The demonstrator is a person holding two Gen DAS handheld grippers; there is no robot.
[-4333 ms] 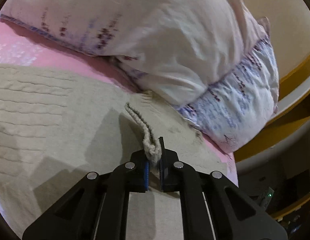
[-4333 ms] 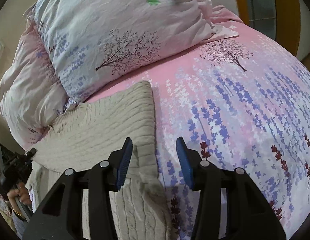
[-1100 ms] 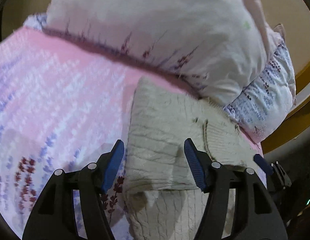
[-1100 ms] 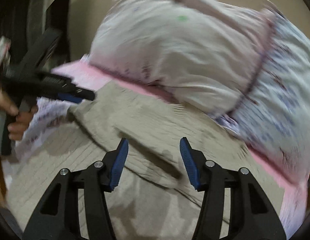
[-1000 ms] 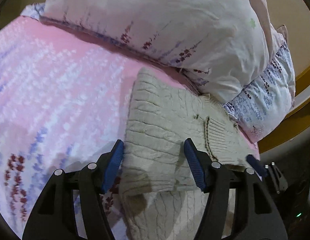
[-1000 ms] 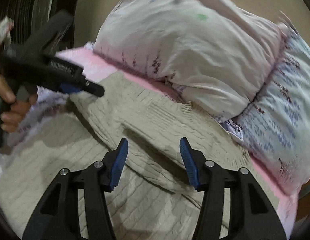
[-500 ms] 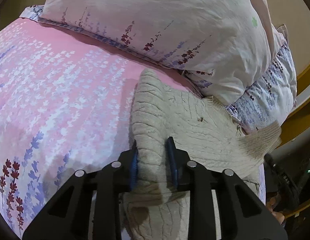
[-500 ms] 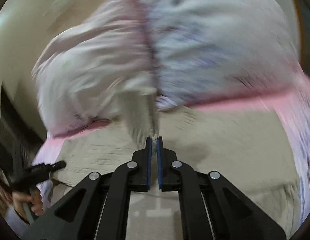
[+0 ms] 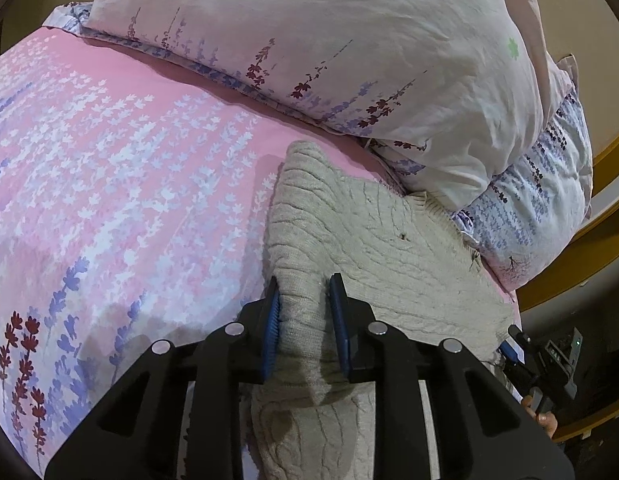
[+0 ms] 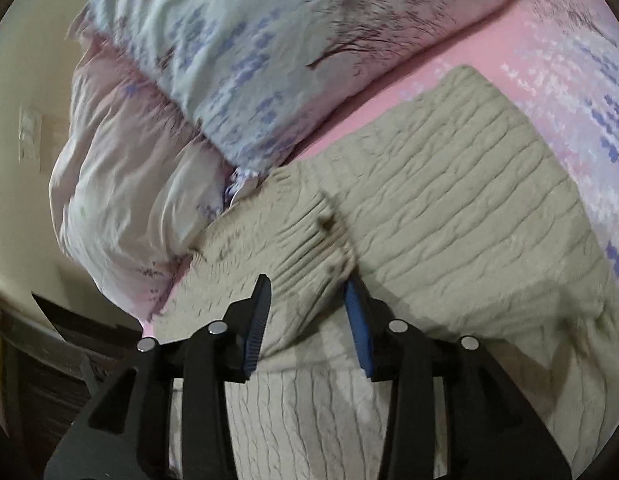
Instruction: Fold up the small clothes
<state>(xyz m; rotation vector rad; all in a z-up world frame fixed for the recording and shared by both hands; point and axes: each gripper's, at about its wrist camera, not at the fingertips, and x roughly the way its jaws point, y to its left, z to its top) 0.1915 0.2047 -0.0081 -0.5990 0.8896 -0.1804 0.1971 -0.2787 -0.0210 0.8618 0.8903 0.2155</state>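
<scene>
Lying on pink floral-print bed sheet (image 9: pixel 121 168), beside stacked floral pillows (image 9: pixel 349 52): beige cable-knit sweater (image 9: pixel 349 232), partly folded. Left gripper (image 9: pixel 305 316) jaws clenched on bunched sweater fold. Right gripper (image 10: pixel 307 312) jaws just been opening, released; ribbed sweater edge lies between them, not pinched.

A bed (image 9: pixel 121 152) covered by a pink sheet printed with white and violet flower sprays. Two pale floral pillows (image 9: pixel 349 52) stacked at its head. Behind them, a plain cream wall (image 10: pixel 25 60) bearing a switch plate (image 10: pixel 29 136); yellow wooden trim (image 9: pixel 589 256) beside the bed.
</scene>
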